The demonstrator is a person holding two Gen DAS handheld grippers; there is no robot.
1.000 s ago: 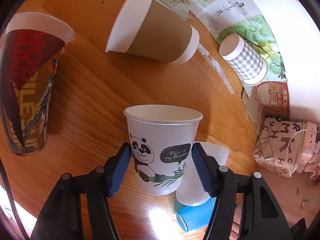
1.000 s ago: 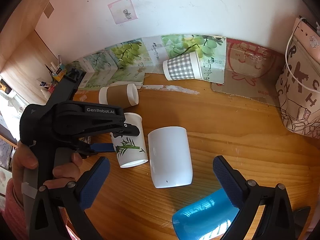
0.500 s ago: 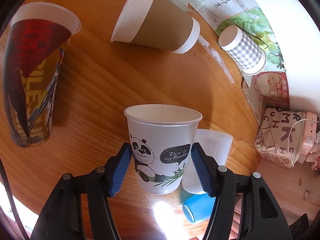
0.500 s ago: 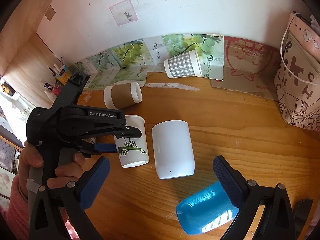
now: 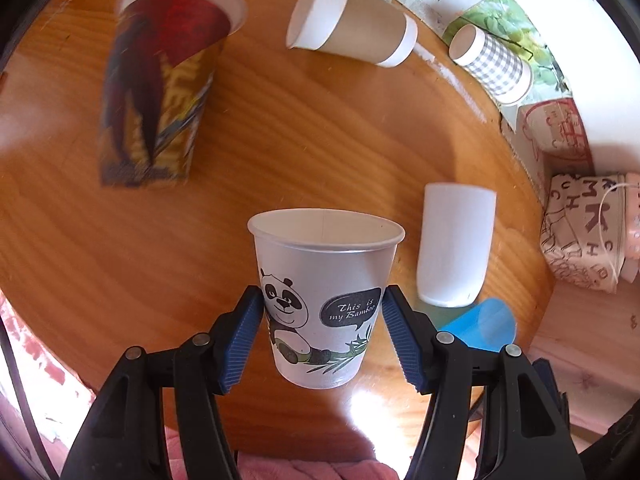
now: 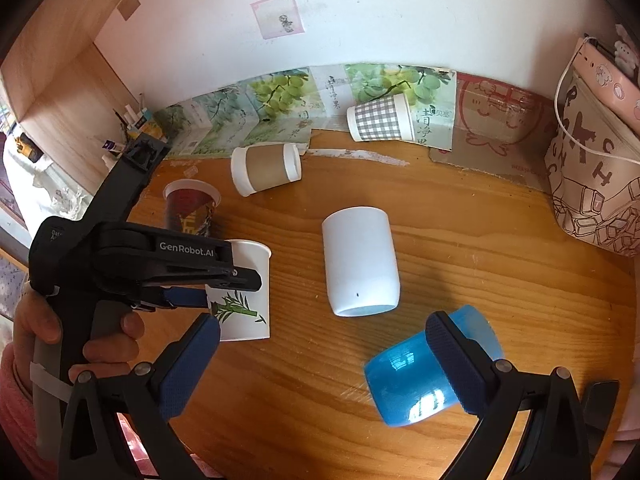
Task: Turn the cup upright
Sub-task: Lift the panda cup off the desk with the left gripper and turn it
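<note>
1. My left gripper point(image 5: 323, 322) has its jaws pinching the panda cup point(image 5: 324, 296) on both sides of its lower wall; the cup is upright, mouth up, over the near part of the bench point(image 5: 280, 140). I cannot tell whether its base touches the wood.
2. From the right wrist view, the same cup point(image 6: 244, 292) sits in the left gripper point(image 6: 200, 280), held by my left hand point(image 6: 80, 340).
3. My right gripper point(image 6: 324, 356) has its jaws spread wide, holding nothing, with one jaw in front of the blue cup point(image 6: 416, 380), which lies on its side.
4. A white cup point(image 6: 360, 264) stands mouth down just beyond the blue one.
5. A red printed cup point(image 5: 160, 92) stands upright farther back.
6. A brown-sleeved cup point(image 5: 352, 36) and a checked cup point(image 5: 492, 64) lie on their sides near the wall.
7. A lettered bag point(image 6: 592, 184) stands at the right edge.
</note>
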